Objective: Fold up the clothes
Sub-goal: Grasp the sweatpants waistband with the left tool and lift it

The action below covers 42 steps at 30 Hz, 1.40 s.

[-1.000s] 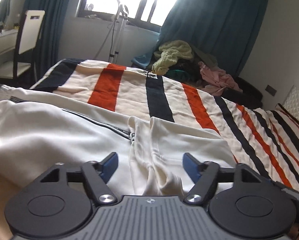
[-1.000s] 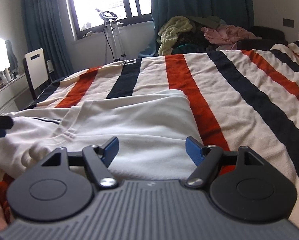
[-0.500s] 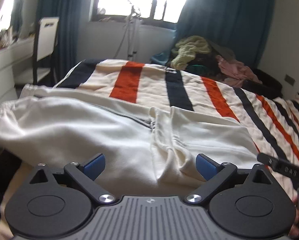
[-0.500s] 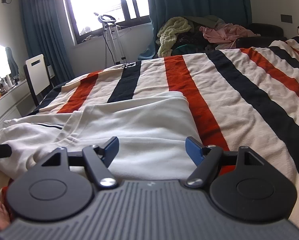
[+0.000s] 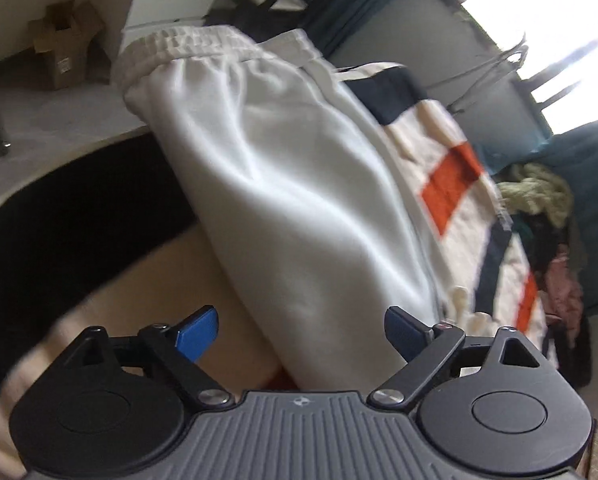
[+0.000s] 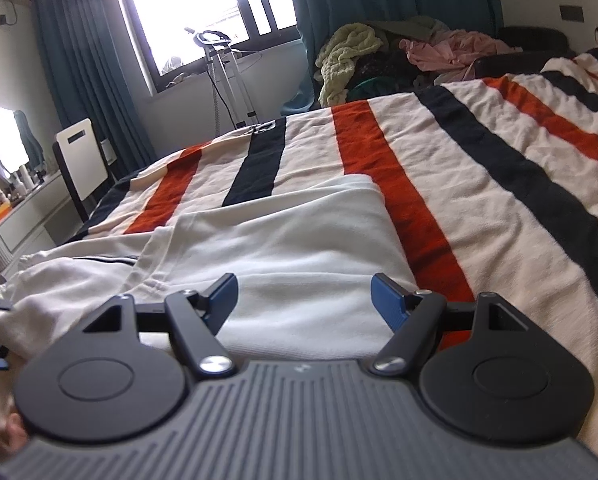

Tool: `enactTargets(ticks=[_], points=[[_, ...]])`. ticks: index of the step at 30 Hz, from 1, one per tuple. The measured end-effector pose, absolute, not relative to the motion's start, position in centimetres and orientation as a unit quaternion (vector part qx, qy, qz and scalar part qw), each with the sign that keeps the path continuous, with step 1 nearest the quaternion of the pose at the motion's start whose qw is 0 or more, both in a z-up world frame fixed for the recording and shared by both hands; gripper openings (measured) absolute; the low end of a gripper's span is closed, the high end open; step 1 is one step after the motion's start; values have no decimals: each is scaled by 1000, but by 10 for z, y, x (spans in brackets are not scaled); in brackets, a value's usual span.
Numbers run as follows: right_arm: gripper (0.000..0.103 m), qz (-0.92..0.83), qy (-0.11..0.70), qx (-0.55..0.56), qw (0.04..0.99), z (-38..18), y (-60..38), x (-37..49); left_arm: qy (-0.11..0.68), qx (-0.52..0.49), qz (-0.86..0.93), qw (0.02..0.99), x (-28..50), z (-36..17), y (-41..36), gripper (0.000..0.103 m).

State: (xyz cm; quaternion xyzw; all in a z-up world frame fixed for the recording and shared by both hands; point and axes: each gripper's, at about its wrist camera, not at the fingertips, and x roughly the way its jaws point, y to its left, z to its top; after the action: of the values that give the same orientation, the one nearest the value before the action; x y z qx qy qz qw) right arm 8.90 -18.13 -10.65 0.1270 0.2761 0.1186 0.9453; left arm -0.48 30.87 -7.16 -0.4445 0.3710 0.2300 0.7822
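White trousers (image 5: 299, 184) spread across the near edge of the striped blanket (image 6: 479, 168), elastic waistband (image 5: 187, 46) hanging toward the floor. Left gripper (image 5: 301, 330) empty, jaws narrowing over the cloth; right gripper (image 6: 303, 296) released, wide, hovering above the leg end. Best to pinch waistband and hem cleanly, then lift both together. Beyond: heaped laundry (image 6: 351, 56), curtains (image 6: 83, 52), bright window (image 6: 203, 8).
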Motion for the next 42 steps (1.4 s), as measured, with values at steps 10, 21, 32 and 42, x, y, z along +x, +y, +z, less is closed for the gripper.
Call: enactTargets(ticks=[10, 21, 32, 42], points=[[76, 114, 287, 124, 943, -111, -179, 92, 281, -507, 236, 780, 17, -82, 333, 53], [76, 111, 290, 107, 945, -114, -174, 93, 246, -566, 272, 738, 12, -109, 365, 52], [76, 108, 322, 103, 935, -134, -172, 108, 215, -348, 316, 856, 42, -63, 334, 12], [74, 82, 310, 138, 937, -129, -189, 106, 77, -60, 273, 957, 78, 39, 174, 11]])
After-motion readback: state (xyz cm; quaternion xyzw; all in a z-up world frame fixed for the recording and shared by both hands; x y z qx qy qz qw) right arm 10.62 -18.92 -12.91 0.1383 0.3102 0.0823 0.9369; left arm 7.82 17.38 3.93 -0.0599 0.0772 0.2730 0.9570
